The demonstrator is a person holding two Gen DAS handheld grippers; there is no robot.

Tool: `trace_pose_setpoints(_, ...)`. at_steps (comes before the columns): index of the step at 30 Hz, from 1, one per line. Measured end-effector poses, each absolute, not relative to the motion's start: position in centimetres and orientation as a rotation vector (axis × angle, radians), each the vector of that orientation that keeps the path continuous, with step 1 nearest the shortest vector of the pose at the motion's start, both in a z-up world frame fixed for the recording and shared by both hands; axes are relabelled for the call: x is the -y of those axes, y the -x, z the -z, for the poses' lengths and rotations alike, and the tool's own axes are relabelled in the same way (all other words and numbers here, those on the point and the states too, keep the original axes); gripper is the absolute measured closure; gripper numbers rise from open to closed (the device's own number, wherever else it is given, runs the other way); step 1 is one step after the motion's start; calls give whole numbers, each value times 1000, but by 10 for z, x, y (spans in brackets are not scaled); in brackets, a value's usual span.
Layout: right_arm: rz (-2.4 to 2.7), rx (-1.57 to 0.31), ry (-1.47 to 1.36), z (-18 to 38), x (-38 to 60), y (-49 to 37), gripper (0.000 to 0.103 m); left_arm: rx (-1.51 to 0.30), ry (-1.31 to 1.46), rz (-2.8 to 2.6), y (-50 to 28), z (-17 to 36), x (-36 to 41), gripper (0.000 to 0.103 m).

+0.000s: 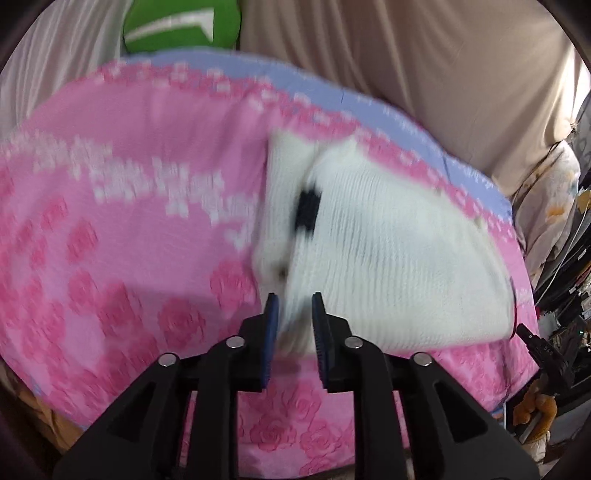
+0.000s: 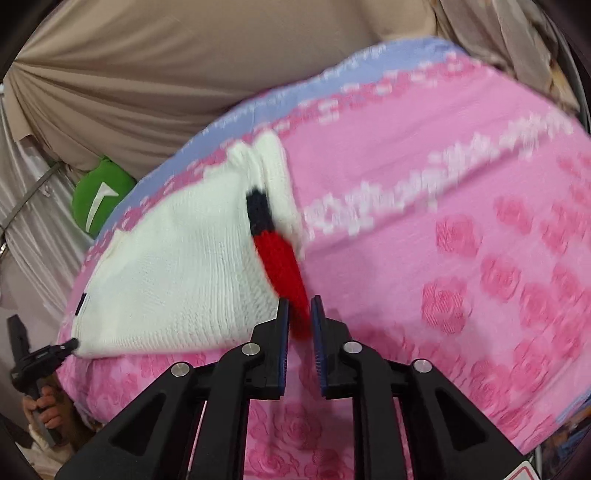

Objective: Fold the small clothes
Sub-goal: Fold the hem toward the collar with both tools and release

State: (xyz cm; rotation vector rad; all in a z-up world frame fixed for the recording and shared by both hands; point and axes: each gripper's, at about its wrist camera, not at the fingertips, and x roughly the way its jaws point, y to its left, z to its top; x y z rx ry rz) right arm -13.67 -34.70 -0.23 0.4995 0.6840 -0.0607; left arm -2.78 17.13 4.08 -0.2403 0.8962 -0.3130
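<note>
From the left wrist camera, the left gripper [image 1: 294, 306] rises from 6 o'clock, two black plastic arms with blue ribbed pads and round silver pivots. Its jaws pinch the near white edge of the knit sweater [image 1: 388, 251], whose fabric fills the narrow gap between the pads. The sweater is a ribbed cream knit, soft and thick, lying on the pink blanket [image 1: 122, 229] toward 3 o'clock of centre. Its folded bulk forms a rough wedge, long axis running from about 11 o'clock down to 4 o'clock, with a short black band [image 1: 307, 210] on the crease. The blanket is a flat pink weave with raised rose figures and a lilac border. At 12 o'clock sits a green cushion [image 1: 181, 26] against beige drapes [image 1: 424, 62]. At 4 o'clock the other gripper's black tip touches the sweater's far corner.

From the right wrist camera, the right gripper [image 2: 299, 310] comes up from 6 o'clock, jaws nipping the end of the sweater's fuzzy red stripe [image 2: 284, 266], which continues into a navy band. The cream body [image 2: 177, 273] spreads toward 9 o'clock, long axis from 1 o'clock to 8 o'clock, over the same blanket [image 2: 461, 206]. At 8 o'clock the left gripper's tip [image 2: 70, 345] grips the sweater's corner, a hand [image 2: 46, 410] holding its handle.
</note>
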Motion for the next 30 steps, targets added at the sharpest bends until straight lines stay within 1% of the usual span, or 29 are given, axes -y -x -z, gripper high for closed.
trace_pose_setpoints(1,46,-631,-487,-14,349,130,76,-847,238,318,23,-58,-170,61)
trace_pose_setpoints(2,39,-587,-479,-27,350,123,55,-807,236,328,18,-70,-167,50)
trace_pose_setpoints(3,27,-553,-469,-37,350,115,37,-767,238,336,11,-82,-163,34)
trace_pose_setpoints(4,8,-518,-448,-49,349,100,34,-729,236,350,0,-92,-156,28)
trace_pose_setpoints(7,-30,-517,-423,-59,343,45,33,-698,175,374,-42,-99,-120,22)
trace_pose_setpoints(9,-58,-557,-437,-53,339,7,33,-729,151,373,-74,-88,-97,19)
trace_pose_setpoints(12,-34,-680,-414,-29,329,-50,33,-825,126,352,-121,-56,-72,19)
trace_pose_setpoints(14,-11,-747,-389,-12,323,-70,34,-895,135,330,-141,-36,-66,25)
trace_pose_setpoints(15,-2,-775,-376,-6,320,-77,50,-925,139,341,-147,-26,-65,36)
trace_pose_setpoints(16,3,-788,-361,-3,317,-79,68,-950,145,340,-150,-19,-64,57)
trace_pose_setpoints(17,-6,-787,-348,-5,314,-79,94,-962,142,339,-152,-16,-64,71)
trace_pose_setpoints(18,-19,-755,-350,-9,313,-73,94,-951,134,333,-150,-17,-65,90)
trace_pose_setpoints(19,-50,-672,-360,-24,313,-63,95,-933,137,330,-148,-21,-67,94)
trace_pose_setpoints(22,-116,-475,-396,-66,319,-34,95,-841,167,347,-139,-48,-78,95)
trace_pose_setpoints(24,-113,-428,-421,-78,328,-30,95,-794,165,328,-136,-61,-83,95)
trace_pose_setpoints(26,-42,-507,-415,-62,338,-46,95,-810,157,298,-142,-53,-85,95)
trace_pose_setpoints(29,26,-776,-454,4,351,-88,95,-940,160,264,-165,-12,-84,95)
trace_pose_setpoints(30,13,-802,-479,12,352,-91,96,-925,161,262,-166,-5,-83,94)
